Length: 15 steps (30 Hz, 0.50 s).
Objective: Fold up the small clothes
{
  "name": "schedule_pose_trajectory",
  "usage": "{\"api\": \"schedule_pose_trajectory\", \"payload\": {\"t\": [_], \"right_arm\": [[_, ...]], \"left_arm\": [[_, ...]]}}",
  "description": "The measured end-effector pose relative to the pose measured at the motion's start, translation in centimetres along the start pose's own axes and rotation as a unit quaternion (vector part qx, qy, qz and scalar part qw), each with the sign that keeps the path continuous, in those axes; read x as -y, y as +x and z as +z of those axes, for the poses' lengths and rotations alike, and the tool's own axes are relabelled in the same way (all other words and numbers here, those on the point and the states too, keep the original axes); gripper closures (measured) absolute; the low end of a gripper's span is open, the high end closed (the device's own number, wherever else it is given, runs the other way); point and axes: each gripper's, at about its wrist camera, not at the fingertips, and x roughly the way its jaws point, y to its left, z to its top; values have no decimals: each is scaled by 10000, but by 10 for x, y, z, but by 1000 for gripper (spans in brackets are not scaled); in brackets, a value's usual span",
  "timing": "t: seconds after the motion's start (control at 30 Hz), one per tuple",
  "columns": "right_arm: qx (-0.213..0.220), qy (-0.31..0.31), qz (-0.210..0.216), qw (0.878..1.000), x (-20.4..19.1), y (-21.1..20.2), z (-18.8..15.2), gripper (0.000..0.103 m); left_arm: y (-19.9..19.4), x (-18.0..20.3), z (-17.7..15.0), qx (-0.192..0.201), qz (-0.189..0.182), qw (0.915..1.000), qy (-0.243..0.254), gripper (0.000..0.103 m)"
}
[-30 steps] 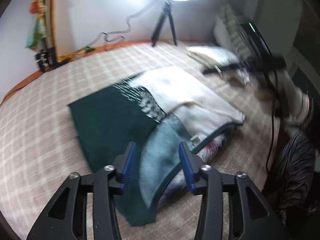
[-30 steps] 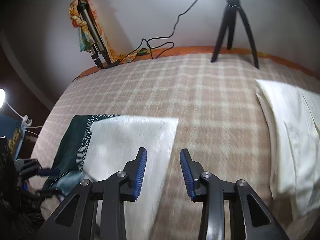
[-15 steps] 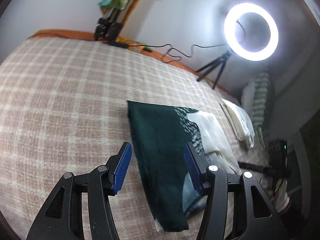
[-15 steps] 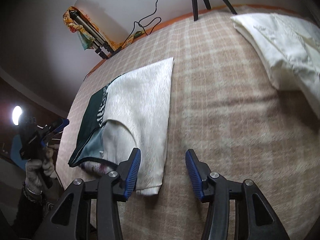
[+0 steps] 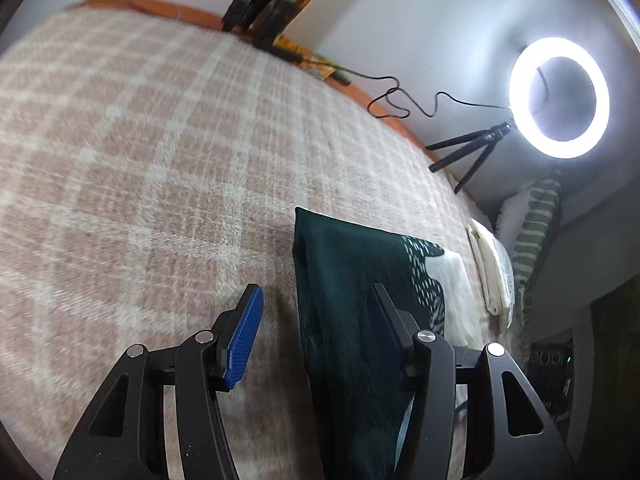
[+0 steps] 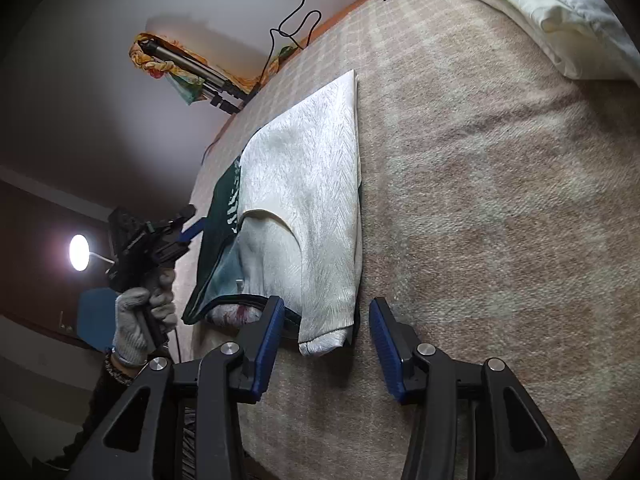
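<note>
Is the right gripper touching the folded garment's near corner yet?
Cannot tell. In the right wrist view the open right gripper frames the garment corner; the cream tip lies between the fingers, clear of the pads, but the left finger overlaps its dark hem.

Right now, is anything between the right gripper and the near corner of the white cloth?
Nothing visible. The right gripper is open, and the white cloth has its near corner lying just ahead of the gap between the fingers, on bare blanket. The green cloth lies under it on the left side, not in the way.
</note>
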Motion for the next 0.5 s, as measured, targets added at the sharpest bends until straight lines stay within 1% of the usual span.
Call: {"api": "schedule_pose_trajectory", "payload": {"t": [0.13, 0.17, 0.27, 0.33, 0.4, 0.43, 0.47, 0.5], "right_arm": [[4, 40, 237, 9997, 2, 5, 3, 56], [-13, 66, 311, 9995, 2, 8, 5, 56], [1, 90, 423, 9991, 1, 13, 8, 56], [17, 78, 456, 9989, -1, 15, 11, 56], [-19, 129, 554, 9984, -1, 19, 13, 57], [-40, 140, 567, 9983, -1, 22, 14, 61], [-41, 103, 546, 9984, -3, 24, 14, 62], [-34, 66, 529, 9986, -6, 25, 15, 62]], "left_arm": [[7, 5, 9, 64, -77, 9999, 88, 44], [10, 5, 12, 84, -149, 9998, 96, 43], [15, 4, 17, 197, -267, 9994, 83, 42], [20, 7, 18, 161, -344, 9992, 151, 42], [23, 12, 17, 178, -323, 9989, 272, 42], [25, 15, 17, 174, -299, 9988, 339, 42], [26, 18, 17, 182, -239, 9987, 410, 44], [27, 21, 17, 177, -201, 9985, 474, 44]]}}
